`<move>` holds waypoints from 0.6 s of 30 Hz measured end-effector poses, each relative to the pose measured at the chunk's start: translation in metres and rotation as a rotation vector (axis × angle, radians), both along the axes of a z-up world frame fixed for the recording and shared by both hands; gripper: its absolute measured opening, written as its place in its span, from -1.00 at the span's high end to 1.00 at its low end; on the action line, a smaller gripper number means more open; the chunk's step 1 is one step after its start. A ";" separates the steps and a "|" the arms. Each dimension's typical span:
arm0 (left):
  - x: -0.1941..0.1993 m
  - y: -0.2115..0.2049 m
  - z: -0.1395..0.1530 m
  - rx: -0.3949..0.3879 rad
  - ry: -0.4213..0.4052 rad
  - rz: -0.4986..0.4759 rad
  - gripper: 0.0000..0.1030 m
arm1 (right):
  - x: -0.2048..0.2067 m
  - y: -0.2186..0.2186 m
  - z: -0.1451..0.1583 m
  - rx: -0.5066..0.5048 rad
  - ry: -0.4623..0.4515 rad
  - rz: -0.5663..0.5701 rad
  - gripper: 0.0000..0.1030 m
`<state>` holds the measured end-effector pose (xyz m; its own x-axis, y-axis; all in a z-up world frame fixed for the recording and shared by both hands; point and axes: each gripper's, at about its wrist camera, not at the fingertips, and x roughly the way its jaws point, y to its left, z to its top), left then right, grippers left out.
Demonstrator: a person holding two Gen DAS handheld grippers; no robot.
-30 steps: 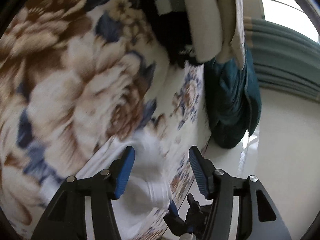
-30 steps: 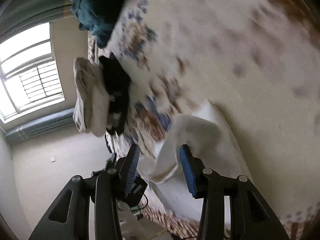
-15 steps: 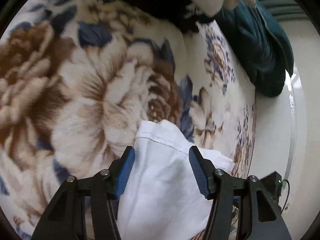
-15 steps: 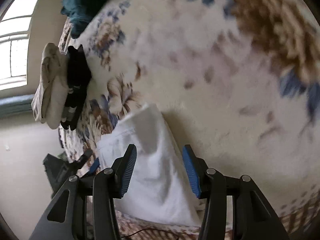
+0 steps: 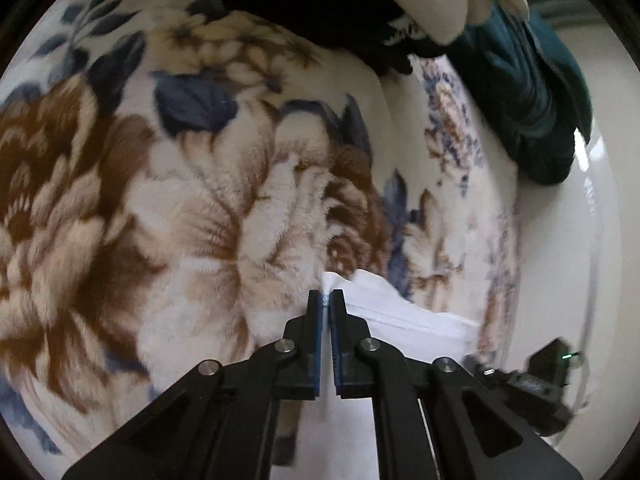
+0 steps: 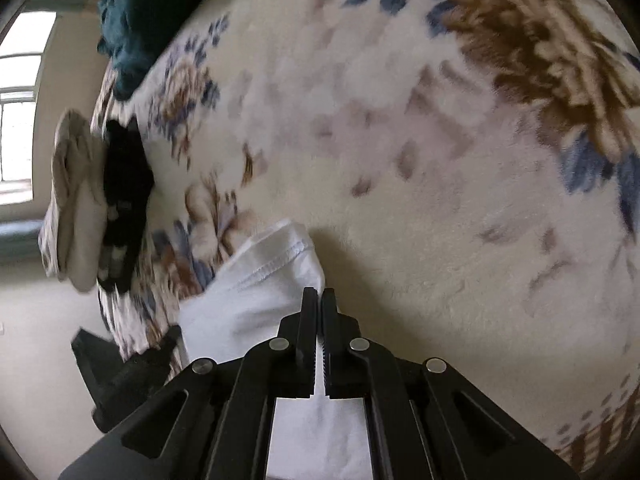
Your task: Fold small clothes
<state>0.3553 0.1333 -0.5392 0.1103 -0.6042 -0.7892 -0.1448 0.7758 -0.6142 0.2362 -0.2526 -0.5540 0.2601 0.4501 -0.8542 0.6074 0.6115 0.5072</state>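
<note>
A small white garment [image 5: 400, 312] lies on a floral fleece blanket [image 5: 180, 200] near the bed's edge. My left gripper [image 5: 329, 300] is shut on the garment's far corner, with the cloth pinched between the blue pads. In the right wrist view the same white garment [image 6: 256, 280] shows a stitched hem, and my right gripper [image 6: 319, 298] is shut on its edge near that hem. The cloth runs back under both grippers. The left gripper's black body [image 6: 120, 372] shows at the lower left of the right wrist view.
A stack of folded clothes, cream [image 6: 72, 200] over black [image 6: 124, 200], lies further along the blanket. A dark teal bundle [image 5: 532, 92] sits at the bed's edge. Pale glossy floor [image 5: 560, 260] lies beyond the edge. A window [image 6: 16, 120] is at the left.
Both grippers went from open, straddling the white garment, to shut on its edge. Both sank toward the blanket, and the left wrist rolled.
</note>
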 end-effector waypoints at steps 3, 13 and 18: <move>-0.017 0.010 0.013 -0.039 -0.002 0.023 0.74 | -0.015 -0.009 0.016 0.012 -0.012 0.016 0.49; -0.087 0.010 0.028 -0.009 0.037 0.033 0.14 | -0.099 0.023 -0.003 0.107 0.150 0.104 0.11; -0.096 0.006 0.023 0.004 0.059 0.035 0.14 | -0.118 0.009 -0.022 0.279 0.064 -0.114 0.85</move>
